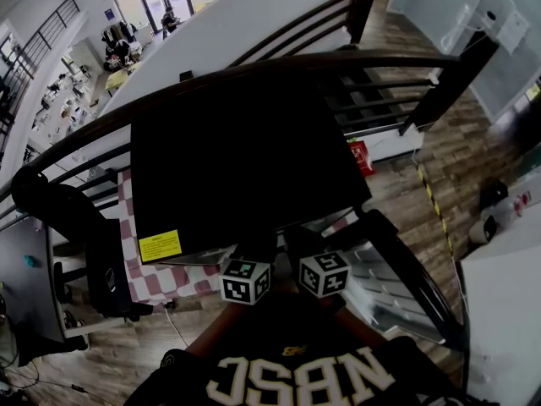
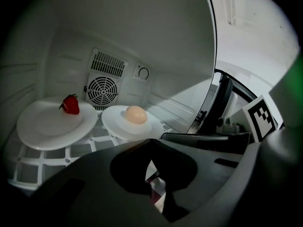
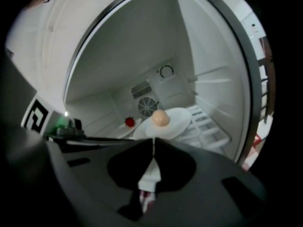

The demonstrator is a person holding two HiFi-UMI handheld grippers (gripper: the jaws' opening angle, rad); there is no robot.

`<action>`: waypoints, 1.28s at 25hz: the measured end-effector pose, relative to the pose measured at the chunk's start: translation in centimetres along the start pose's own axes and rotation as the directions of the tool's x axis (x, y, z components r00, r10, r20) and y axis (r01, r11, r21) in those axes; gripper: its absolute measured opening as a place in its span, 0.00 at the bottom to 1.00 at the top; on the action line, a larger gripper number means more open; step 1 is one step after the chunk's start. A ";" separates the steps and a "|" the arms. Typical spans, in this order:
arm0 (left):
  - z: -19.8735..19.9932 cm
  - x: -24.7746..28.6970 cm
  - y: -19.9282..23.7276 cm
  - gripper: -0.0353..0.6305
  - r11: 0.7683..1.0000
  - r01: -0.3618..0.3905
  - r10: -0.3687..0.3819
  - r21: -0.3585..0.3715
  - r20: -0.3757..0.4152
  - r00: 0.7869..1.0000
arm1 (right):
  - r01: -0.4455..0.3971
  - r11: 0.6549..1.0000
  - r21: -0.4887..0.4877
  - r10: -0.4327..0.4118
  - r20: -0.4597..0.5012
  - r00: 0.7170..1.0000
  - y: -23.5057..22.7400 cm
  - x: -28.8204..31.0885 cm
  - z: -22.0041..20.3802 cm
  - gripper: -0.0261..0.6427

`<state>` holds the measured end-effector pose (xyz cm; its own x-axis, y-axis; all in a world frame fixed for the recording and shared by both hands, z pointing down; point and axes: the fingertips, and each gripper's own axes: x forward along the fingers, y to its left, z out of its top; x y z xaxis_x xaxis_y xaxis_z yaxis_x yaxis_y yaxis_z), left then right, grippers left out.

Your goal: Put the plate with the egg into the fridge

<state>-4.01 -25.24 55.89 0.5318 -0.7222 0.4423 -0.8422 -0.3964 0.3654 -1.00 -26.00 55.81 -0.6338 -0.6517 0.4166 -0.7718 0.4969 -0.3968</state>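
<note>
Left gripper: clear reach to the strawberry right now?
Likely yes: the strawberry sits exposed on its plate, with nothing between it and the left gripper; its jaws are shut, though.

1. A red strawberry (image 2: pixel 71 104) sits on a plain white plate (image 2: pixel 47 129), toward that plate's far edge, with its green stalk end pointing up and left.
2. A red-and-white chequered cloth (image 1: pixel 156 279) shows its left and near edges in the head view.
3. A dark curved railing (image 1: pixel 211 79) arcs across the head view.
4. A wooden plank floor (image 1: pixel 461 142) carries a strip of yellow-and-black tape (image 1: pixel 431 200) and a small red item (image 1: pixel 362 157), which lies at the floor's edge beside a white wall.
</note>
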 end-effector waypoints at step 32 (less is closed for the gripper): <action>-1.6 -24.2 -2.5 0.08 0.880 -0.470 0.457 -0.074 0.406 0.791 | -0.101 0.958 -0.268 0.149 0.164 0.975 5.2 -15.3 0.6 0.08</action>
<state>-14.68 -5.86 45.59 0.0002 -0.9829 0.1843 -0.9842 0.0323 0.1738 4.69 -13.80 46.93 -0.7246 -0.6555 0.2128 -0.6890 0.6958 -0.2028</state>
